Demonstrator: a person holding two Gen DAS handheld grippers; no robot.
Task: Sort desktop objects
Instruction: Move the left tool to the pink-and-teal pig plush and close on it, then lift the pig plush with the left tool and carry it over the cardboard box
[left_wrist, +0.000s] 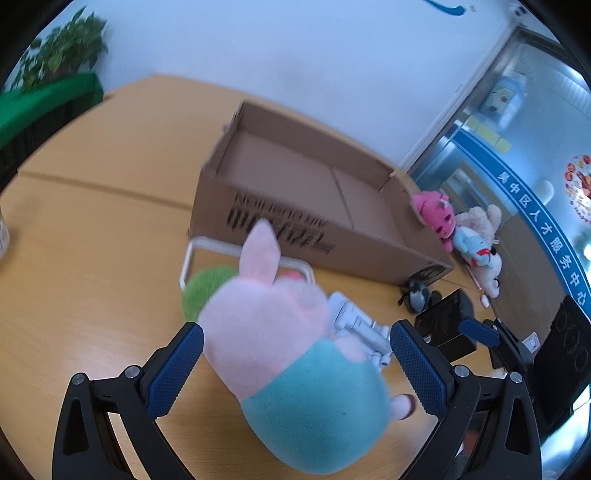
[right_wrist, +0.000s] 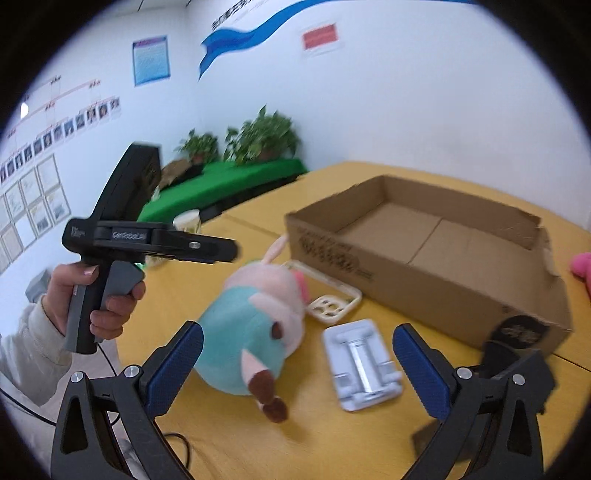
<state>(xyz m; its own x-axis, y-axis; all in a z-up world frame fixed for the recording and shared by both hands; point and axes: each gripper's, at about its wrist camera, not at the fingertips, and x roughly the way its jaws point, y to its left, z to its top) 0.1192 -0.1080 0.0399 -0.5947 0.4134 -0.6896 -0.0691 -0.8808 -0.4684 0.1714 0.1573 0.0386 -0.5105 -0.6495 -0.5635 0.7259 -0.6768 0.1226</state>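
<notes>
Wooden tabletop (right_wrist: 369, 435), yellow-tan, spread under everything. Going left to right in the right wrist view:

- Far left: left gripper (right_wrist: 229, 251) held above the table in a bare hand (right_wrist: 99, 295), seen side-on there.
- Near left: blue-padded fingers (right_wrist: 177, 365) of the right gripper (right_wrist: 297, 369), spread wide apart, nothing between them, hovering above the tabletop.
- Just right of that pad: pink plush pig (right_wrist: 258, 325) in a teal shirt, lying on its side on the wood, brown feet toward the near edge.
- Beyond the pig's head: cream plastic frame (right_wrist: 332, 301), flat on the table, touching the pig's far side and lying just before the box.
- Right of the pig, near it but apart: white phone stand (right_wrist: 360, 365), flat on the table.
- Far right: open cardboard box (right_wrist: 424, 266), bare brown floor showing inside.

Left wrist view, same order:

- Green fuzzy ball (left_wrist: 207, 291) at left, partly hidden behind the pig (left_wrist: 280, 354).
- Left gripper (left_wrist: 295, 363) with pads spread wide on either side of the pig, not clamped on it.
- Phone stand (left_wrist: 360, 326) peeking out right of the pig.
- Cardboard box (left_wrist: 306, 195) beyond.
- Pile of plush toys (left_wrist: 461, 236) at far right, just beside the box's end.
- Black box (left_wrist: 445, 321) on the table right of the stand.
</notes>
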